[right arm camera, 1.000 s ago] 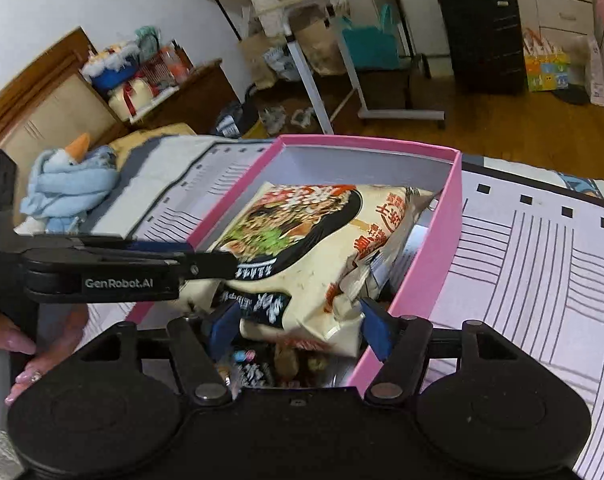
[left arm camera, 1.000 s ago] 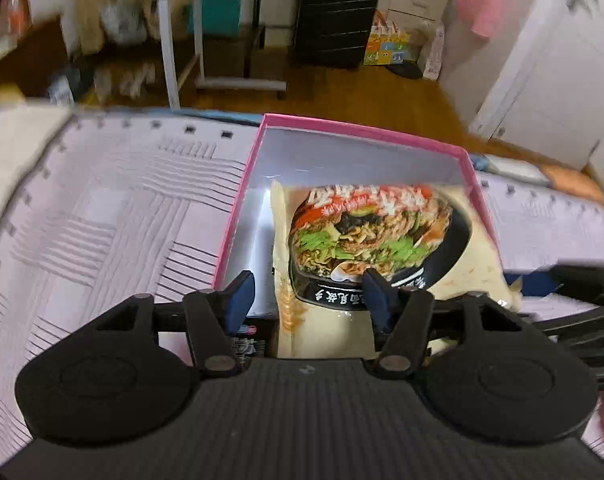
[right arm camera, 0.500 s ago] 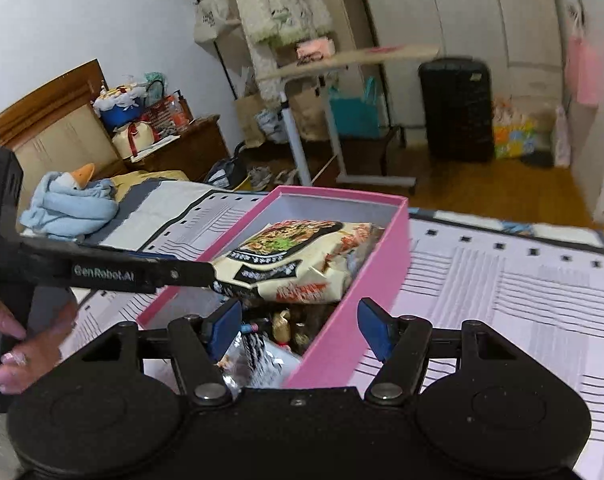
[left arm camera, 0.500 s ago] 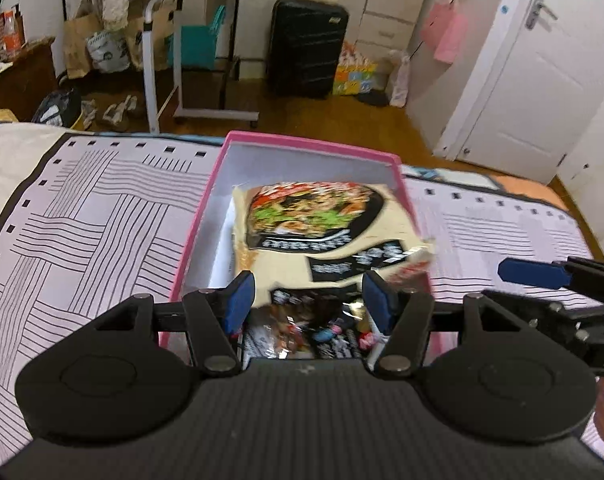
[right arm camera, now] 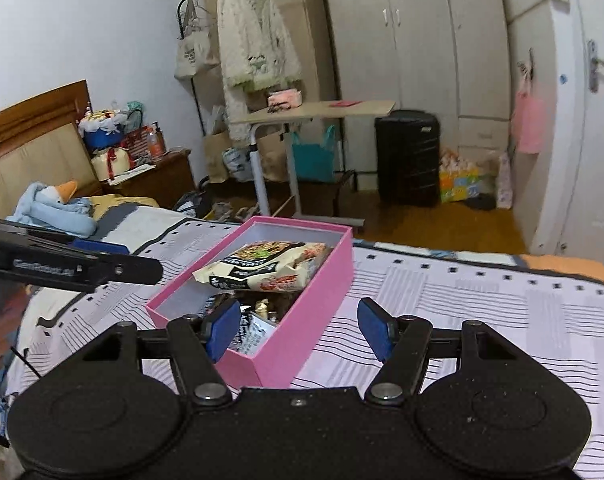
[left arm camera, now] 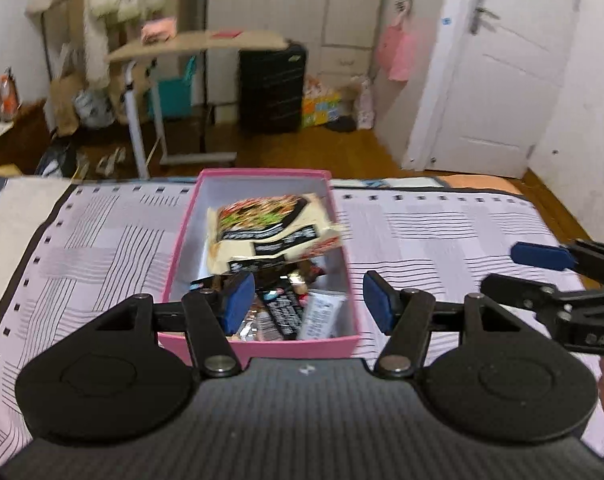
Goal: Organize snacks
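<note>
While the pink box (left arm camera: 262, 344) sits on the striped bed cover (left arm camera: 441, 224) with the big noodle bag (left arm camera: 270, 228) lying tilted on top of the small snacks (left arm camera: 282, 312), both tongs hang above its near end with nothing in them. The left gripper (left arm camera: 305, 302) is opening and looks straight down the box's long side, so it seems nearer. The right gripper (right arm camera: 294, 330), jaws apart, sees the box slanting away to its left.

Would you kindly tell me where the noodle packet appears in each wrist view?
Left wrist: noodle packet sits at centre, in the far half of the pink box.
Right wrist: noodle packet lies left of centre, in that box.
Shared landmark: black suitcase behind.
</note>
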Available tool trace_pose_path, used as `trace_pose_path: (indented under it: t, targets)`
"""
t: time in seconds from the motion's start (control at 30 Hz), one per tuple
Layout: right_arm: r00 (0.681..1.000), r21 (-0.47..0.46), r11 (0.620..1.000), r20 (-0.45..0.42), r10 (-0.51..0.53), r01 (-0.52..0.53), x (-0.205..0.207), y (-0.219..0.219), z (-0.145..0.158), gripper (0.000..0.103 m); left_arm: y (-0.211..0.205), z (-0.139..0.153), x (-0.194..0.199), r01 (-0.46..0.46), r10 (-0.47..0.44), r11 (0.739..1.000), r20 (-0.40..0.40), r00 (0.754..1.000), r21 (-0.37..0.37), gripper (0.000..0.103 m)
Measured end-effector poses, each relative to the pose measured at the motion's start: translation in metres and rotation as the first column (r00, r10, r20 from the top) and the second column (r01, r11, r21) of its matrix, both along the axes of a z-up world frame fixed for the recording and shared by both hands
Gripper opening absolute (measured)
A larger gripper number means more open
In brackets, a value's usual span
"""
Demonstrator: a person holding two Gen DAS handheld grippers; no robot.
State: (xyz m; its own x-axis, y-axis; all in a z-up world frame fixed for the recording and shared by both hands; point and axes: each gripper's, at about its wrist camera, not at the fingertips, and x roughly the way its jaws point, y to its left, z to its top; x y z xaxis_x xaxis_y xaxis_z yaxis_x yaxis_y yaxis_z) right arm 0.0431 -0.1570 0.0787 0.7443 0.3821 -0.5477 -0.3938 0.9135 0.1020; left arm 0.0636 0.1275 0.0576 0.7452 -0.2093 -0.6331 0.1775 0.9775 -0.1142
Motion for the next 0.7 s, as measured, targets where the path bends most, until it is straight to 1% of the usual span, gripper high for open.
trace_pose_path:
  t: [0.1,0.17,0.2,0.27,0.33,0.4,0.53,0.6,0.7]
  targets:
    - [0.999,-0.017,1.0,0.044,-0.021,0.022,-0.018,-0.009,0.0,0.073,-0.011,0.008,-0.021,0.025,-0.025,1.0,0.04,0.999,-0.002,0.065]
    - [0.997,-0.015,0.998,0.04,-0.064,0.065,-0.023,-0.018,-0.006,0.073,-0.017,0.008,-0.034,0.02,-0.02,1.0,0.066,0.998,-0.003,0.068]
    - [0.996,-0.015,0.996,0.032,-0.086,0.086,-0.024,-0.023,-0.008,0.073,-0.02,0.005,-0.04,0.019,-0.018,1.0,0.069,0.997,-0.01,0.071]
    - [0.993,-0.014,0.993,0.033,-0.118,0.118,-0.027,-0.029,-0.009,0.073,-0.025,-0.004,-0.047,-0.005,0.005,1.0,0.059,0.998,-0.01,0.071]
    - [0.988,-0.024,0.989,0.055,-0.145,0.147,-0.033,-0.031,-0.009,0.074,-0.03,-0.014,-0.051,-0.035,0.034,0.999,0.056,0.998,0.006,0.072]
    - [0.983,-0.044,0.984,0.065,-0.171,0.174,-0.036,-0.031,-0.011,0.076,-0.036,-0.024,-0.054,-0.044,0.043,0.999,0.058,0.997,0.024,0.077]
    - [0.975,-0.021,0.975,0.026,-0.22,0.22,-0.039,-0.035,-0.022,0.076,-0.048,-0.034,-0.059,-0.024,0.016,0.995,0.087,0.996,0.097,0.084]
    - [0.973,-0.011,0.973,0.001,-0.232,0.232,-0.038,-0.038,-0.027,0.076,-0.05,-0.035,-0.059,-0.017,0.009,0.996,0.085,0.996,0.089,0.085]
    - [0.97,-0.009,0.97,-0.004,-0.243,0.243,-0.04,-0.041,-0.032,0.076,-0.051,-0.038,-0.06,-0.012,0.008,0.998,0.074,0.997,0.066,0.085]
